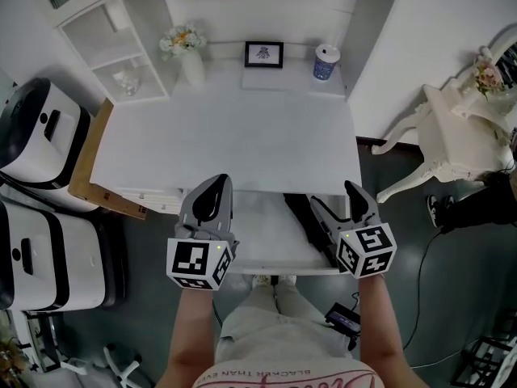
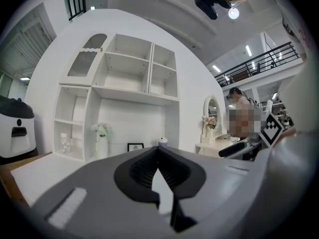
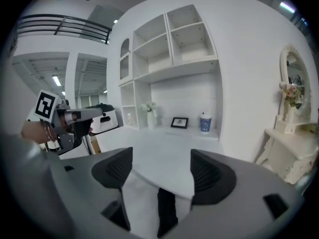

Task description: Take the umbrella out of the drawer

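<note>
Over the open drawer (image 1: 266, 237), the right gripper (image 1: 331, 196) holds its jaws spread above the black umbrella (image 1: 300, 212). Beside it, the left gripper (image 1: 216, 186) has its jaws pressed together.

Bright even light, dark fisheye-warped edges

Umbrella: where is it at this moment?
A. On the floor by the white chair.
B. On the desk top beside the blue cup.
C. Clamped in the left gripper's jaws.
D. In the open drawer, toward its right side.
D: the black umbrella lies in the open drawer, toward its right side. The right gripper is over it with its jaws apart, not gripping it.
</note>
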`<action>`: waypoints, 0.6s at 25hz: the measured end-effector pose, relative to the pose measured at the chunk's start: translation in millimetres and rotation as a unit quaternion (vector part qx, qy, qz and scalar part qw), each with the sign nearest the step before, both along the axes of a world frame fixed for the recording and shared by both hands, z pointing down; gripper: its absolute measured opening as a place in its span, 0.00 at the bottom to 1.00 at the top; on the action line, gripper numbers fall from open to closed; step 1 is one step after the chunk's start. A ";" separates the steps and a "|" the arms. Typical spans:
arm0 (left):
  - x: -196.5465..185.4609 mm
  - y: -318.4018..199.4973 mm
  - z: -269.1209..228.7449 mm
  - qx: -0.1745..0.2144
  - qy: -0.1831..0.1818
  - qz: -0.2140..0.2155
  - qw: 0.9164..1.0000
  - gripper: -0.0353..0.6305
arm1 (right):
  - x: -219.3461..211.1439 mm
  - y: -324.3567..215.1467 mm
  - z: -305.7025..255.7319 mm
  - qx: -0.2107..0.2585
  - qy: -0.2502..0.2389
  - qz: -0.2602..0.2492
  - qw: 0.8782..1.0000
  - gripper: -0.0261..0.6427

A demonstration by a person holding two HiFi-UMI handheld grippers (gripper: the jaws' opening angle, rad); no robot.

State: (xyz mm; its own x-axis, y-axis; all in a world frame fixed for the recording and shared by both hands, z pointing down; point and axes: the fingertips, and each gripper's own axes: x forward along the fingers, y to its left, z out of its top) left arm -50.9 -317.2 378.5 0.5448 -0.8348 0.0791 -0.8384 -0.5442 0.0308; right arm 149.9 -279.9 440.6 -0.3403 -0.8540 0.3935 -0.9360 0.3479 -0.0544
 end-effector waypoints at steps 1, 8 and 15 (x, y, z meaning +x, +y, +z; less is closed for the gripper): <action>0.5 -0.5 5.1 -0.006 -0.002 -0.003 1.000 0.07 | 0.2 0.5 11.8 -0.016 -0.001 -0.003 1.000 0.54; 4.0 -3.4 37.8 -0.043 -0.007 -0.020 0.999 0.07 | -0.1 10.0 80.8 -0.102 -0.003 -0.024 0.995 0.54; 8.1 -4.3 59.3 -0.069 -0.012 -0.029 0.997 0.07 | -0.7 18.0 134.7 -0.177 0.009 -0.048 0.983 0.54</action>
State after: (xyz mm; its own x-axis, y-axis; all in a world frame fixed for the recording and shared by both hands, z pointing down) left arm -42.8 -321.5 437.8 0.4924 -0.8449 0.2088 -0.8697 -0.4867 0.0815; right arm 149.2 -262.0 575.4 -0.4036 -0.6267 0.6666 -0.9014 0.3971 -0.1725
